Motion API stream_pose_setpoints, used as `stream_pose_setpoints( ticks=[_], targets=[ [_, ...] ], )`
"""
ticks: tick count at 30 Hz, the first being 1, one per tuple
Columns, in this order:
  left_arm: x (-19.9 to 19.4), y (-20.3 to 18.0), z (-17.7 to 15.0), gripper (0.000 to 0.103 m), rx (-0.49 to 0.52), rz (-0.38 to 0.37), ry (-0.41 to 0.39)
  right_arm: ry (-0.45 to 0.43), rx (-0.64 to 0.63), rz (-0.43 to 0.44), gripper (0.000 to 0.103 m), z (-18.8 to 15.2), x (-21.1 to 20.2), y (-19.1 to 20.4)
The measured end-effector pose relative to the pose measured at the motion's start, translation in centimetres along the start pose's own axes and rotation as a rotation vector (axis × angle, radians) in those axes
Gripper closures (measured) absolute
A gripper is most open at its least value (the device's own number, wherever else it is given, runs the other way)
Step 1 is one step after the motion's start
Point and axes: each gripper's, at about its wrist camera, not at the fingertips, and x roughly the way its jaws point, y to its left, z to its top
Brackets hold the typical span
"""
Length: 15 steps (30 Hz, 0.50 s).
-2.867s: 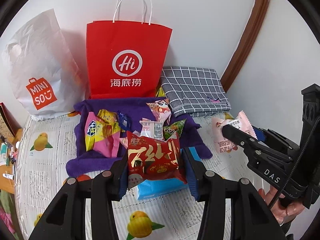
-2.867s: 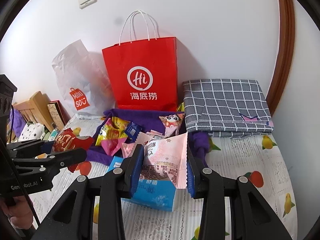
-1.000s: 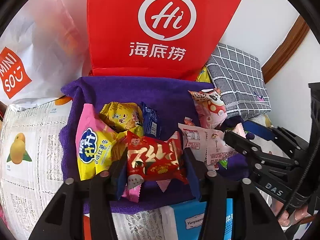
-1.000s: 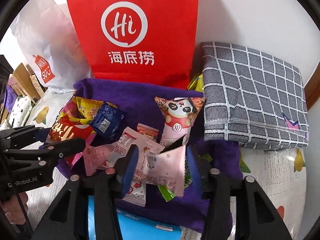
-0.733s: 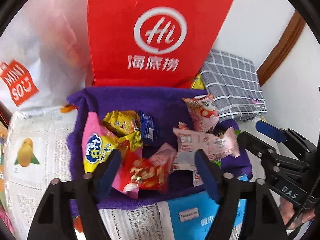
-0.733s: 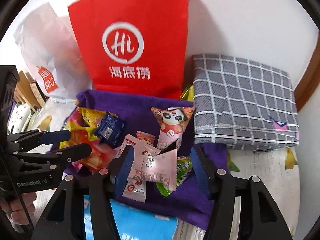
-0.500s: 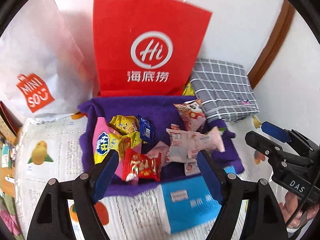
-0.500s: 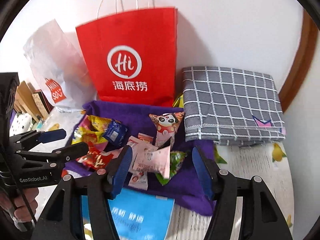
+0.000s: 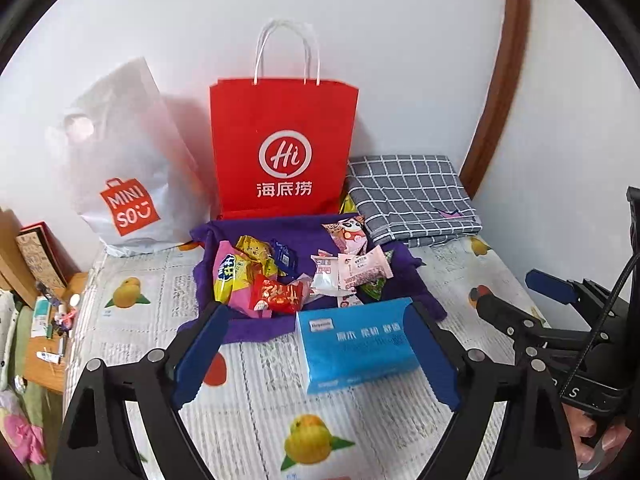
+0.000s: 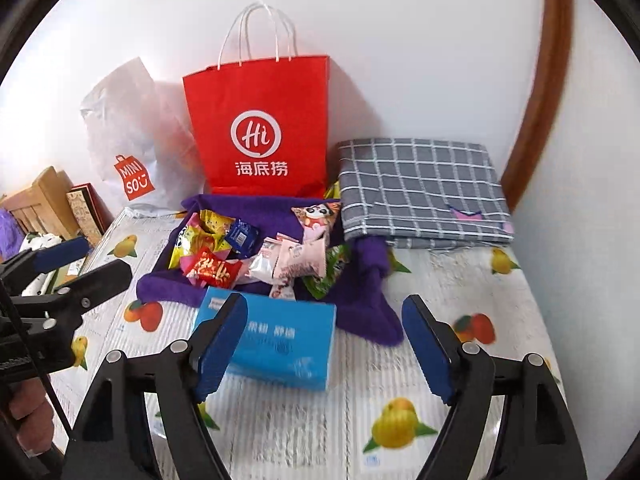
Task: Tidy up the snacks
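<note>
Several snack packets lie heaped on a purple towel (image 9: 256,326) (image 10: 372,292) in front of a red paper bag (image 9: 284,152) (image 10: 260,132). Among them are a red packet (image 9: 278,298) (image 10: 212,272), a pink packet (image 9: 362,268) (image 10: 300,260) and a yellow-and-pink bag (image 9: 230,276). My left gripper (image 9: 314,354) is open and empty, drawn back over the table, with a blue tissue box (image 9: 356,342) (image 10: 276,338) between its fingers. My right gripper (image 10: 328,346) is open and empty, also drawn back; it shows at the right of the left wrist view (image 9: 516,300).
A white Miniso plastic bag (image 9: 120,176) (image 10: 132,148) stands left of the red bag. A folded grey checked cloth (image 9: 412,196) (image 10: 424,192) lies at the back right against the wall. A fruit-print tablecloth (image 9: 248,420) covers the table. Clutter sits off the left edge.
Both grippers opened and let go: the red packet and the pink packet now lie on the pile on the towel. Both grippers pulled back and up from the pile.
</note>
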Motion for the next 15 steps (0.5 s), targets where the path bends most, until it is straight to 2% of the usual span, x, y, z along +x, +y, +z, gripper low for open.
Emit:
stream_pose_setpoints(
  ticks=[5,8,15],
  targets=[
    [-2.8,-0.7,-1.7,0.013,0.007,0.016,-0.035,-0.029,0.029,-0.013,0.014,-2.0,-2.9,0.0],
    [-4.1,-0.9,-2.6,0.013,0.003,0.052,-0.055,-0.036,0.030,-0.001,0.007,-3.2,-4.2,0.2],
    [-5.5,-1.0,-3.9,0.013,-0.006,0.073,-0.062,-0.034,0.053,-0.026,0.007,-5.1,-5.9,-0.1]
  ],
)
